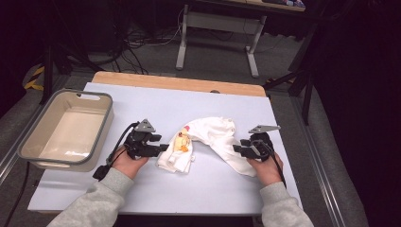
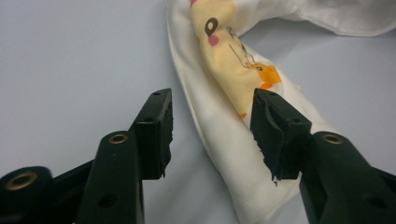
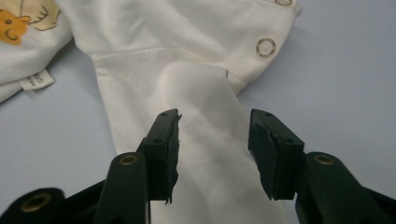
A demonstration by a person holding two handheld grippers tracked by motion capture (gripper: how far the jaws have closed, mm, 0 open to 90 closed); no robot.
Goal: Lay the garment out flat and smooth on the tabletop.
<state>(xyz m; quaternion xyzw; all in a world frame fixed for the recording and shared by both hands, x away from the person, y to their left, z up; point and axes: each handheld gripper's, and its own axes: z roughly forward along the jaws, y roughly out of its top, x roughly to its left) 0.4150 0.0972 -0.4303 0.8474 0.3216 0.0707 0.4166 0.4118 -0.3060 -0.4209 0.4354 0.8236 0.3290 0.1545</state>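
A white baby garment (image 1: pixel 213 135) with a yellow cartoon print (image 1: pixel 182 142) lies crumpled in the middle of the pale table (image 1: pixel 198 189). My left gripper (image 1: pixel 163 147) sits at the garment's left end, and its jaws stand open. In the left gripper view the printed cloth (image 2: pixel 224 60) runs between and under the jaws of this gripper (image 2: pixel 212 121), untouched by the pads. My right gripper (image 1: pixel 236 149) is at the right end, also open. A white strip of the garment (image 3: pixel 205 93) lies flat between the spread jaws of that gripper (image 3: pixel 215 140).
A grey-rimmed beige bin (image 1: pixel 106 120) stands on the table's left side, with nothing in it. The garment carries metal snaps (image 3: pixel 265 46) and a small label (image 3: pixel 36 80). Beyond the table's wooden far edge (image 1: pixel 179 82) are a desk frame and floor cables.
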